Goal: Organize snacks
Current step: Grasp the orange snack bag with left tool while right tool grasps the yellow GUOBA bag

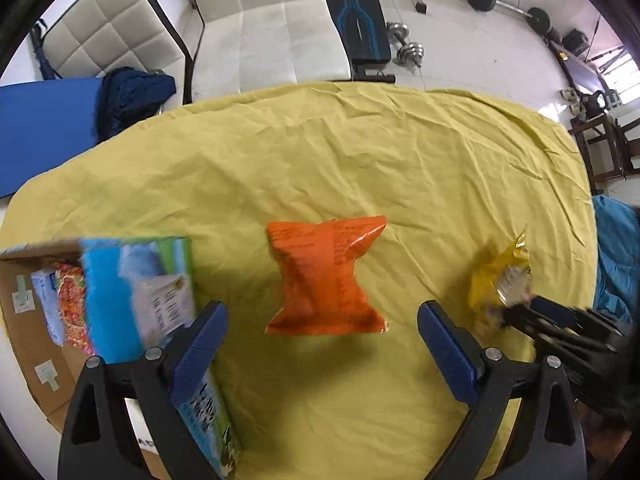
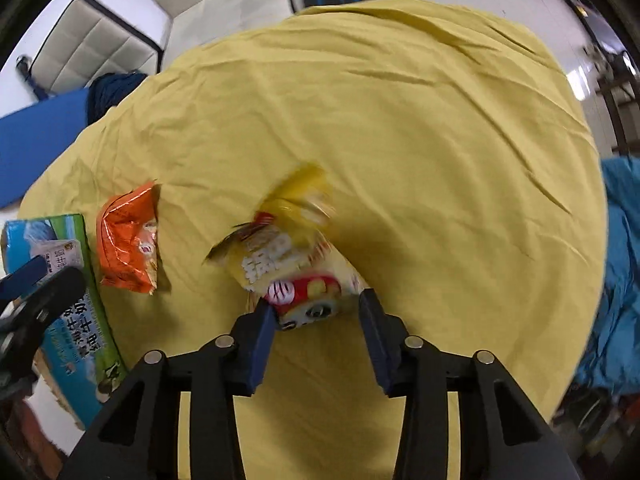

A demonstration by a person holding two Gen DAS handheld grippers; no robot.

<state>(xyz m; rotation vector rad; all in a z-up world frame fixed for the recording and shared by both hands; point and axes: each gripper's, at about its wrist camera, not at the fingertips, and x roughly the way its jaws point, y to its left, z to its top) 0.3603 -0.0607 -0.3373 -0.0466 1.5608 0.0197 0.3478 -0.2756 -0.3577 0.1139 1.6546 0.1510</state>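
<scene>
An orange snack bag [image 1: 326,276] lies flat on the yellow cloth [image 1: 360,152], just ahead of my open left gripper [image 1: 322,320], which holds nothing. In the right wrist view the same orange bag [image 2: 128,240] sits left of a yellow snack bag [image 2: 288,252]. My right gripper [image 2: 316,308] is closed on that yellow bag's near end, and the bag looks blurred. The left wrist view shows the yellow bag [image 1: 500,280] at the right, with the right gripper's black fingers [image 1: 560,320] on it.
A cardboard box [image 1: 24,320] at the table's left edge holds several snack packs and a blue-green carton [image 1: 136,292], also the carton [image 2: 76,312] in the right view. White padded chairs [image 1: 260,20], dumbbells and a blue mat lie beyond the table.
</scene>
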